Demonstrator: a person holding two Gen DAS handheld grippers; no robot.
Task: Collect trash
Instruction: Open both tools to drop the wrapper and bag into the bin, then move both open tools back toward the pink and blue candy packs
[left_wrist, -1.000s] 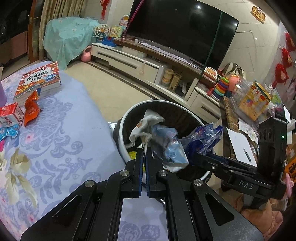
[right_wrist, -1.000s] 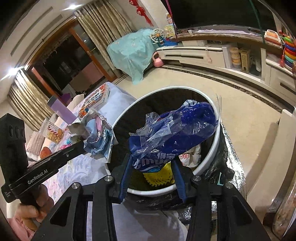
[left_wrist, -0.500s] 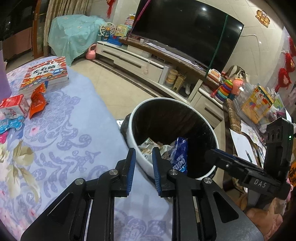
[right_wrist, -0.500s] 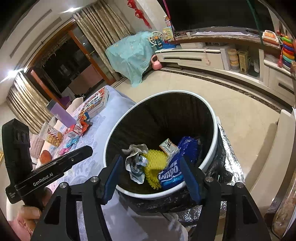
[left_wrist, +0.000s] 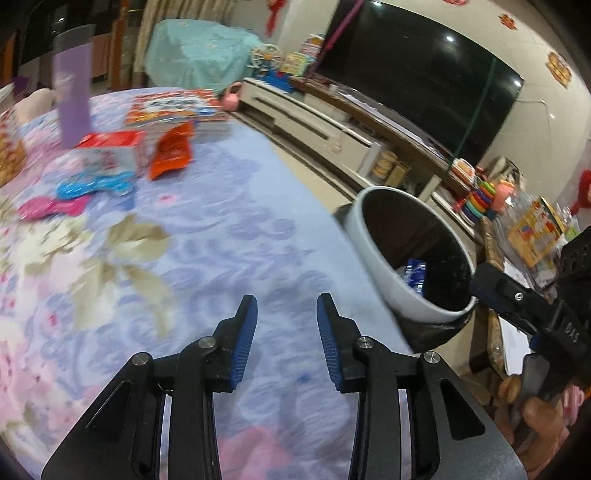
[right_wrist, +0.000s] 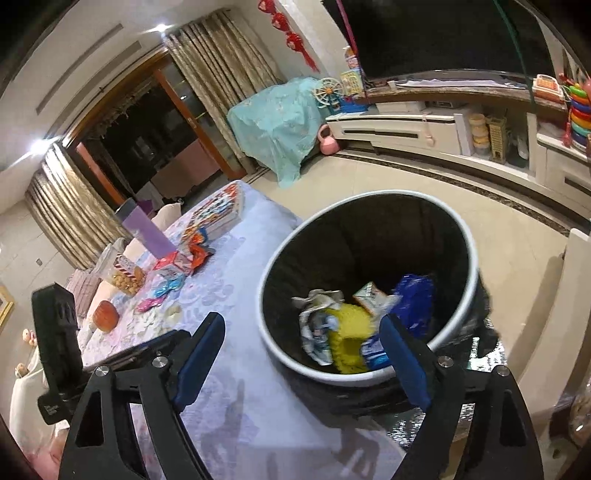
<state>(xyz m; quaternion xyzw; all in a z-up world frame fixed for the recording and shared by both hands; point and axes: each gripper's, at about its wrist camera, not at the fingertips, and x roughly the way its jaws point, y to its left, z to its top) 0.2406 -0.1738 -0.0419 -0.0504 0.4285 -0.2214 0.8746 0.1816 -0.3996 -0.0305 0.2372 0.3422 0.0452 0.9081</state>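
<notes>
Right claw (right_wrist: 301, 345) view alone shows yellow trash (right_wrist: 349, 332) inside bin (right_wrist: 369, 376).

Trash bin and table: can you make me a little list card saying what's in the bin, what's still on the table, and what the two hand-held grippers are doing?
bin: trash bin, white rim, black liner, beside the table
in bin: blue wrapper, yellow spiky thing, crumpled wrapper, small carton
on table: orange packet, red-and-white box, blue wrapper piece, pink wrapper piece
table cover: floral cloth
left hand-held gripper: empty, jaws just opening, over the cloth
right hand-held gripper: empty, jaws just opened wide, by the bin
</notes>
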